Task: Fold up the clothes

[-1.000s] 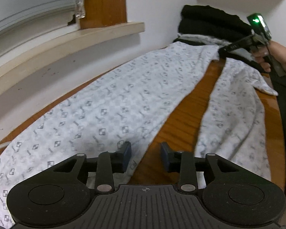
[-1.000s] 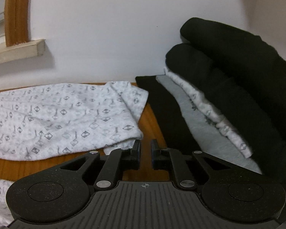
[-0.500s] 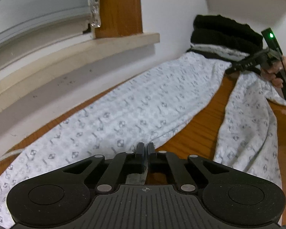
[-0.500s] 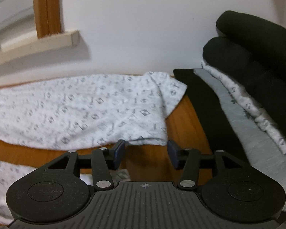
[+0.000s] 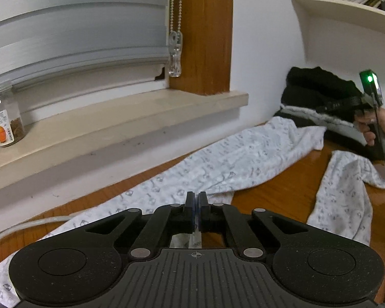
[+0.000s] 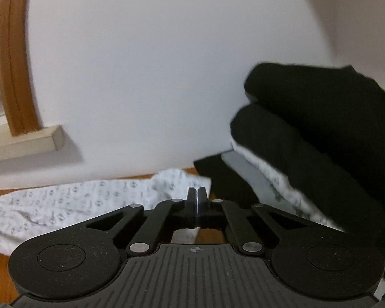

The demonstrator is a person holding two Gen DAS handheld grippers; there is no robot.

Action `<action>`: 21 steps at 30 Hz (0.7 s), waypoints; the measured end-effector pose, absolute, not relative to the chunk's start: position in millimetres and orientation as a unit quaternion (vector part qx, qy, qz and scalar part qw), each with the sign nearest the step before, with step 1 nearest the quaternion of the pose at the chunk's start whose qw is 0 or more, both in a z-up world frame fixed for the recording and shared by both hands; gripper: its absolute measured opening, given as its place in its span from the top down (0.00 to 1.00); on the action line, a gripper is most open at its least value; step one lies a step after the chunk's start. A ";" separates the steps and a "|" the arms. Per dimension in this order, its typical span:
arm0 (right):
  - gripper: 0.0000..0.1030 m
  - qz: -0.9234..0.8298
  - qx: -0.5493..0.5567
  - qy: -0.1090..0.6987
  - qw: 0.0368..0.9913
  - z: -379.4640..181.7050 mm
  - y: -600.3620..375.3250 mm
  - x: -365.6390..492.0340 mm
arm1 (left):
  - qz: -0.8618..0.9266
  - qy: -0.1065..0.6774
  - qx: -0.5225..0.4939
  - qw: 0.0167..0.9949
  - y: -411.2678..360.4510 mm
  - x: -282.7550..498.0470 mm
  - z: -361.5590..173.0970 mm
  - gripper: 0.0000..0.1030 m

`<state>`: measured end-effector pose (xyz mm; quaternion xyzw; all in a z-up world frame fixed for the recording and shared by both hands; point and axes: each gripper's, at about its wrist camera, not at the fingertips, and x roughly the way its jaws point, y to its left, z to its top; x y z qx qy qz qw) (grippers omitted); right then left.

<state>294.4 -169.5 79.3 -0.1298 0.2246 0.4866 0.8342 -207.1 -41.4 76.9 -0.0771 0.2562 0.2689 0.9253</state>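
The white trousers with a small grey print (image 5: 243, 159) are lying spread lengthwise, unfolded, on the brown wooden table (image 5: 290, 192), and you are pinching one leg's inner edge in your left gripper (image 5: 195, 206) and its far end in your right gripper (image 6: 196, 202), with the folded black-and-grey pile (image 6: 308, 133) sitting beyond.

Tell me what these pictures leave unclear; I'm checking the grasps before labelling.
- Left wrist view: left tool shut on patterned trousers; pinched fabric hidden by fingers.
- Right wrist view: right tool shut on the trousers; the edge is blurred.
- Jar label: too small.
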 end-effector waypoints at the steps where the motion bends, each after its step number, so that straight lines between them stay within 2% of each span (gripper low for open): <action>1: 0.98 0.490 -0.141 0.225 0.830 79.9 -168.3 293.0 | 0.268 0.258 -0.078 0.925 -41.3 -206.9 75.1 0.98; 6: 0.92 0.498 -0.187 0.244 0.811 58.7 -189.8 285.5 | 0.263 0.268 -0.087 0.923 -38.0 -205.4 61.4 0.98; 10: 0.69 0.513 -0.195 0.254 0.796 43.6 -207.8 274.9 | 0.268 0.267 -0.093 0.921 -33.4 -206.6 57.7 0.98; 14: 0.60 0.532 -0.224 0.250 0.777 36.8 -191.6 263.5 | 0.276 0.264 -0.093 0.919 -30.1 -208.6 56.8 0.98; 16: 0.61 0.509 -0.245 0.258 0.783 31.0 -171.6 268.2 | 0.283 0.258 -0.095 0.919 -28.8 -211.1 57.7 0.98; 19: 0.94 0.495 -0.248 0.253 0.794 38.5 -142.1 282.0 | 0.305 0.236 -0.094 0.918 -27.6 -221.7 68.4 0.98; 21: 0.94 0.486 -0.246 0.219 0.810 58.2 -122.3 287.3 | 0.322 0.217 -0.091 0.917 -26.6 -230.8 80.6 0.98</action>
